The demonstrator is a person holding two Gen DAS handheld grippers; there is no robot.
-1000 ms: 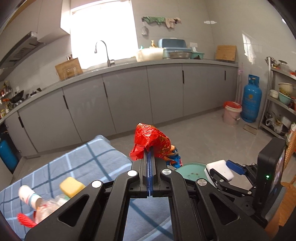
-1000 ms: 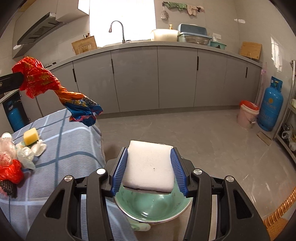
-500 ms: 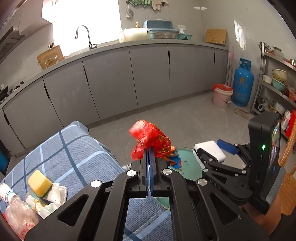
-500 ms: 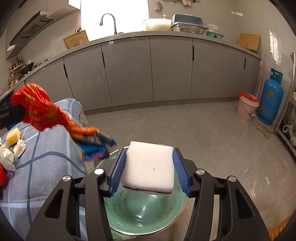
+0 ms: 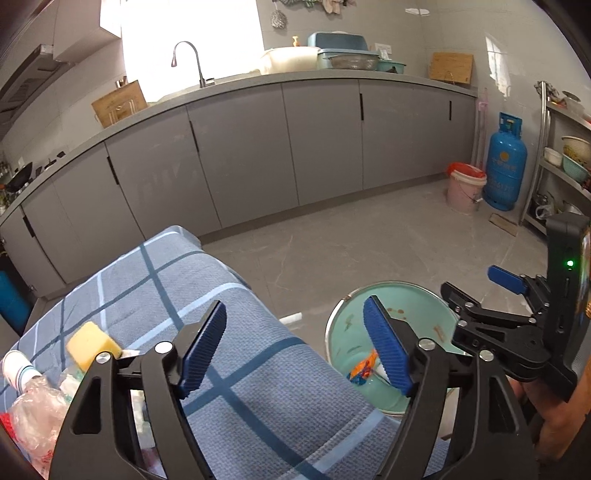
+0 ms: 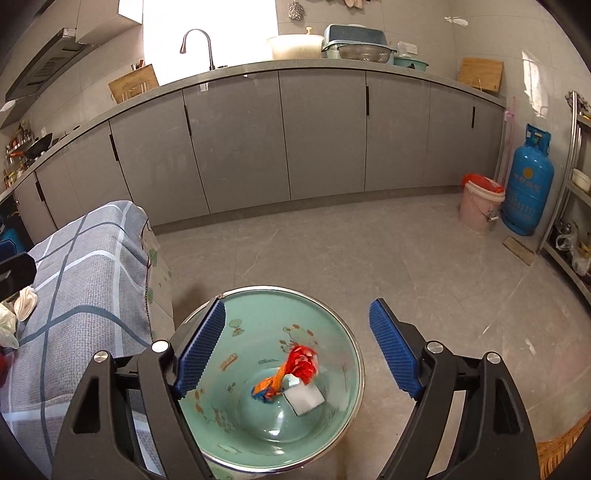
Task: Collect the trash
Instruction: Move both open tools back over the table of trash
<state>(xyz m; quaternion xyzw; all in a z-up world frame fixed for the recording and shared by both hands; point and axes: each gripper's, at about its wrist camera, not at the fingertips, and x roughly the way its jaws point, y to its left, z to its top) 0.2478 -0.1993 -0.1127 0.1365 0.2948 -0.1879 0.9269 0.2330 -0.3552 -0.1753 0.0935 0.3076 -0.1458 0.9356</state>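
Two pieces of trash, a red wrapper (image 6: 301, 363) and a white foam block (image 6: 303, 399), are lying in the green basin (image 6: 221, 369) beside the table. Left gripper (image 5: 295, 347) and right gripper (image 6: 297, 347) have just been opening; both are standing wide and holding nothing. Next move is calling for the yellow sponge (image 5: 92, 341) and plastic litter (image 5: 35, 410) remaining on the checked cloth (image 5: 258, 387). That pile is being cropped at frame edge.

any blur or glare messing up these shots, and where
Right wrist view: red wrapper in the green basin is motion-smeared, window blown out white. Left wrist view: same window overexposed; cabinets bow from fisheye, corners vignetted black.
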